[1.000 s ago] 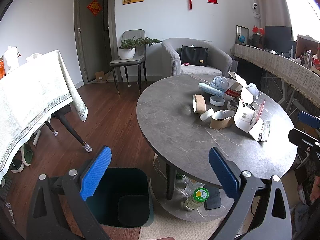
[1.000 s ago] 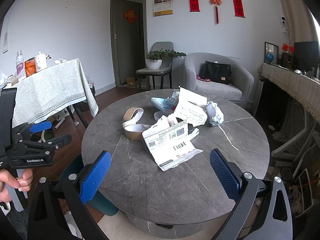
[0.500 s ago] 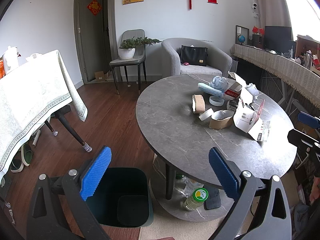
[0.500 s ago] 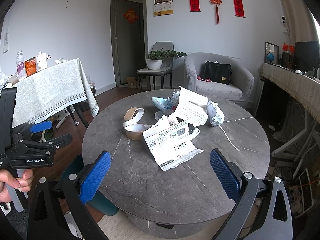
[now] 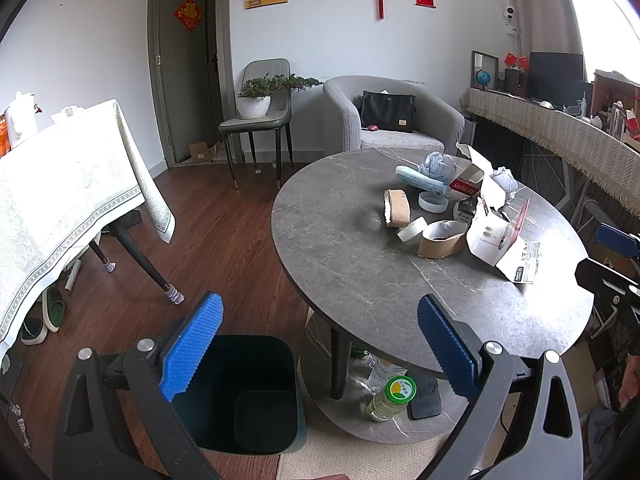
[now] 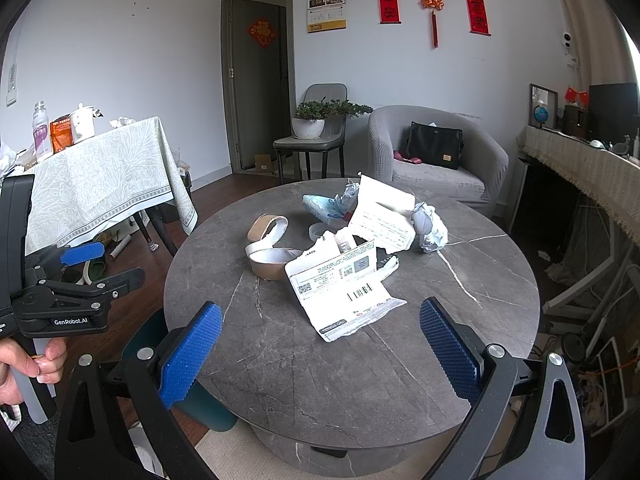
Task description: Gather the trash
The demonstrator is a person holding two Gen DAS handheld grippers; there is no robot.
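A pile of trash lies on the round grey table (image 6: pixel 352 360): a torn white box with barcodes (image 6: pixel 344 292), brown tape rolls (image 6: pixel 266 228), crumpled paper (image 6: pixel 430 226) and a blue packet (image 6: pixel 324 206). The left wrist view shows the same brown tape roll (image 5: pixel 396 208) and torn box (image 5: pixel 494 236). A dark teal bin (image 5: pixel 244 392) stands on the floor beside the table. My left gripper (image 5: pixel 320 344) hangs open above the bin, empty. My right gripper (image 6: pixel 320 348) is open over the table's near edge, short of the torn box.
A cloth-covered table (image 5: pixel 60 184) stands to the left, a chair with a potted plant (image 5: pixel 260 100) and a grey armchair (image 5: pixel 392 120) behind. A bottle (image 5: pixel 392 394) sits on the table's lower shelf. A hand (image 6: pixel 28 364) holds the left gripper's handle.
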